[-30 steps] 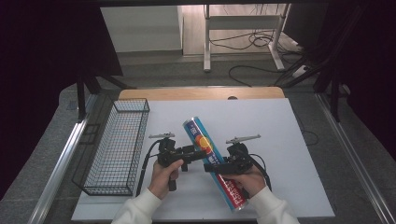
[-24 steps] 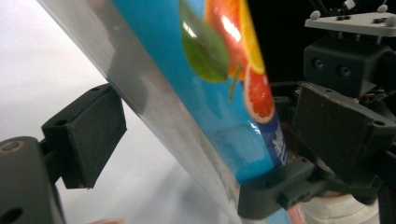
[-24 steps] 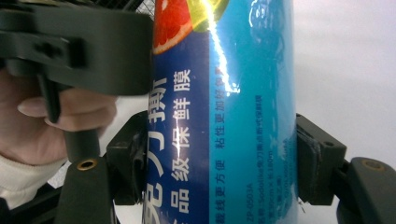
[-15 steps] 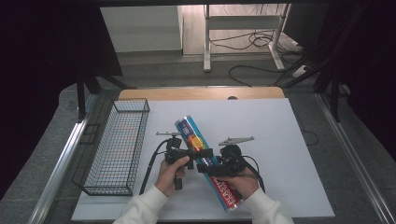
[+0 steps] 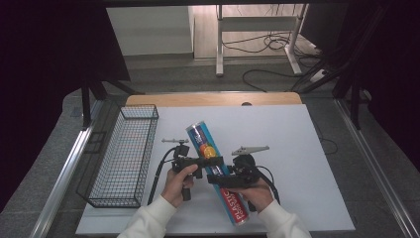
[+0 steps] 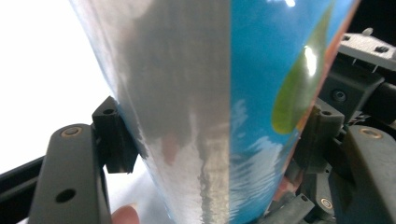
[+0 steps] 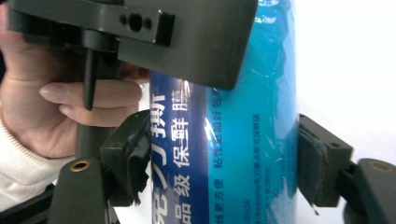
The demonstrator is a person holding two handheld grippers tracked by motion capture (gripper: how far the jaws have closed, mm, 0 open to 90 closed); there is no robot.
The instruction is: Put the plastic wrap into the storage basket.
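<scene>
1. High view: a long tube of plastic wrap (image 5: 218, 173), blue at its far end and red with white lettering at its near end, lies aslant over the white table (image 5: 297, 148), running from about 11 o'clock down to 5 o'clock. My left gripper (image 5: 207, 161) meets its middle from the 9 o'clock side, and my right gripper (image 5: 223, 179) crosses it just nearer to me. A black wire basket (image 5: 124, 158) stands at 9 o'clock, apart from the tube. How wide my jaws stand I cannot tell from up here.

2. Left gripper view: this one gives the tube's surface close up, glossy silver on one side and blue with a green patch on the other. My left jaws press both flanks, clamped on it. The right gripper sits just behind, toward 3 o'clock.

3. Right gripper view: here white Chinese characters run along dark and light blue bands. My right jaws pinch the tube from both sides. My left hand (image 7: 56, 107) and its gripper lie at 10 o'clock.
</scene>
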